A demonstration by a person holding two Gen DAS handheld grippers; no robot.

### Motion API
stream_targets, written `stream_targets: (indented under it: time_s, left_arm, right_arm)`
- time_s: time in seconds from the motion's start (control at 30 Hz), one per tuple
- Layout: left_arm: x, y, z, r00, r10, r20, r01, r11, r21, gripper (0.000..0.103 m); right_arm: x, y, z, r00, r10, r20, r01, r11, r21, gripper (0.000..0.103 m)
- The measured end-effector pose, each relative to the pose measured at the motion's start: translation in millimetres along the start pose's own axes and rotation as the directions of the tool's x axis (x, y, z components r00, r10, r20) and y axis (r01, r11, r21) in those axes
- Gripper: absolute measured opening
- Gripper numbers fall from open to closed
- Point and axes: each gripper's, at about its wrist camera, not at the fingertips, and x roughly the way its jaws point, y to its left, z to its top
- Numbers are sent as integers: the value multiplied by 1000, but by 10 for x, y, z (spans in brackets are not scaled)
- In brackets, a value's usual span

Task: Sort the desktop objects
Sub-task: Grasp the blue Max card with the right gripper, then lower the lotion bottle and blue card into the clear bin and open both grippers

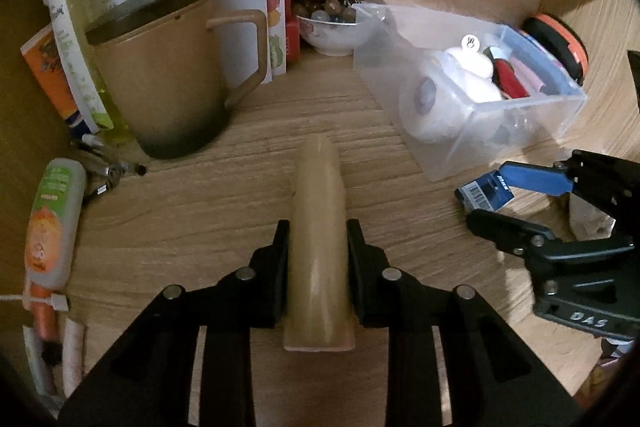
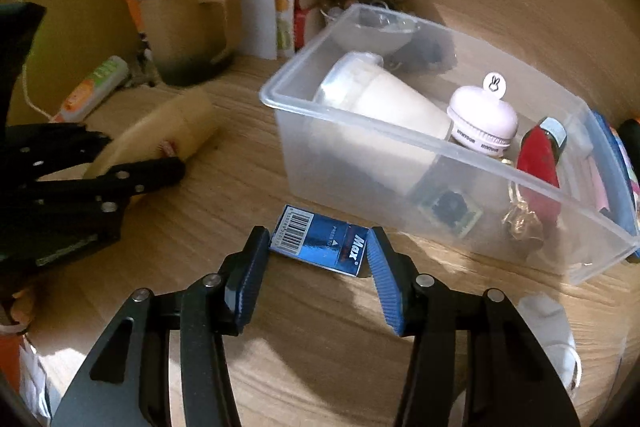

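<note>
Left gripper [image 1: 319,259] clamped tight on one long beige tube-shaped object [image 1: 319,227], pads pressing both its sides, tip pointing away over the wooden desk [image 1: 240,211]. Right gripper [image 2: 318,259] with two blue ribbed pads at medium width, straddling one small blue box [image 2: 320,241] with a barcode lying flat on the desk; pads touching or just beside its short ends, contact hard to confirm. Just behind the blue box, one clear plastic bin [image 2: 400,147] holding one white cup [image 2: 384,103] on its side, one round white case [image 2: 482,119] with a bunny tag, one red lighter-like item [image 2: 538,155], one small dark square piece, some gold-coloured bits. Left side of desk: one orange-and-green bottle [image 1: 54,223] lying down, a few dark pens near it. Further back, one tan mug [image 1: 168,67] with dark lid, one white bowl [image 1: 332,35] of beads, a stack of papers and cards behind.
</note>
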Motion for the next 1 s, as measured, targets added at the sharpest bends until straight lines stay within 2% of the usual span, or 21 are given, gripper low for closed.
stream_targets:
  time_s: [0.07, 0.17, 0.23, 0.33, 0.47, 0.6, 0.9, 1.0]
  left_arm:
    - [-56, 11, 2, 1000, -4, 13, 4, 1000, -26, 25]
    - [-172, -27, 14, 998, 44, 53, -42, 998, -46, 25]
    - [-208, -52, 53, 998, 11, 59, -8, 998, -60, 25]
    - [-235, -111, 94, 998, 11, 63, -7, 998, -66, 25]
    - [-266, -131, 175, 997, -45, 68, 52, 994, -101, 25]
    - [-352, -143, 262, 993, -78, 93, 90, 987, -133, 25]
    - [-578, -271, 593, 988, -46, 146, 64, 991, -121, 25]
    - [-564, -320, 729, 987, -81, 140, 99, 987, -124, 25]
  right_arm:
    - [-90, -33, -3, 999, 30, 14, -30, 1000, 6, 47]
    - [-255, -134, -9, 997, 58, 43, -59, 998, 23, 47]
    - [-301, -204, 27, 996, 66, 55, -68, 997, 29, 47]
    - [-377, -321, 60, 993, 93, 66, -96, 994, 43, 47]
    - [-529, -523, 97, 989, 118, 93, -126, 989, 76, 47]
    - [-658, -730, 167, 986, 102, 130, -115, 989, 98, 47]
    - [-883, -1142, 294, 977, 69, 203, -96, 987, 127, 47]
    - [-861, -1265, 329, 976, 61, 208, -92, 986, 141, 47]
